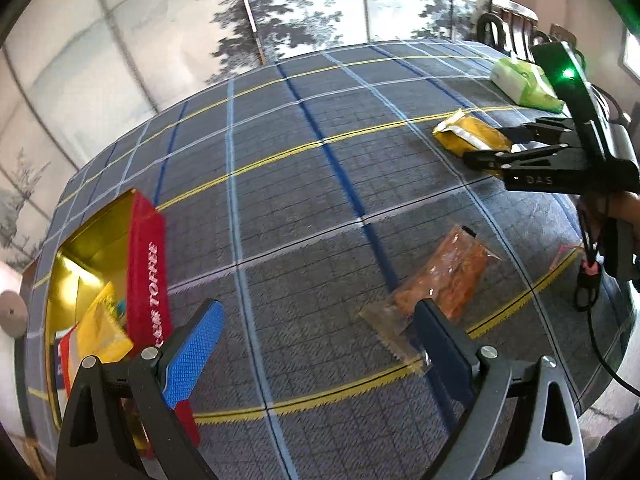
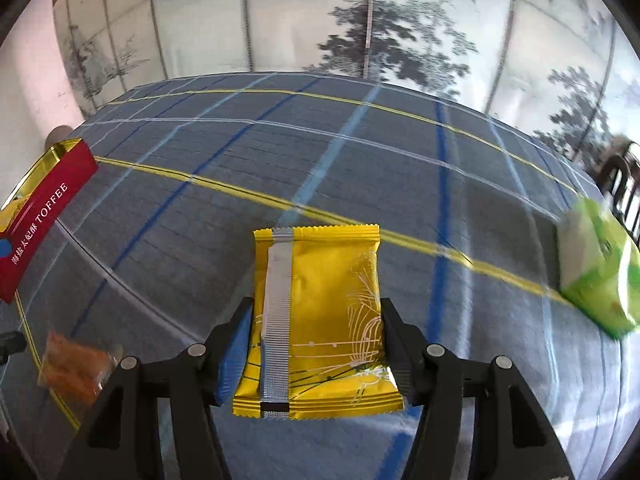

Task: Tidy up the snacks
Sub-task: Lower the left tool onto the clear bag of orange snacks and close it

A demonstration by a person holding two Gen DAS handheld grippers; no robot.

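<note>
A yellow snack packet (image 2: 320, 320) lies between the fingers of my right gripper (image 2: 316, 332), which is shut on its two sides. It also shows in the left wrist view (image 1: 472, 134), with the right gripper (image 1: 496, 148) on it. A red toffee box (image 1: 146, 264) with a gold inside stands open at the left, with yellow packets in it; it also shows in the right wrist view (image 2: 44, 208). An orange clear-wrapped snack (image 1: 440, 284) lies on the cloth just ahead of my open, empty left gripper (image 1: 320, 320); it also shows in the right wrist view (image 2: 76, 364).
A green and white tissue pack (image 1: 524, 84) lies at the far right of the table (image 1: 304, 184), also in the right wrist view (image 2: 596, 272). A plaid blue-grey cloth covers the table. Dark chairs (image 1: 512, 20) stand behind it. A painted wall runs along the far side.
</note>
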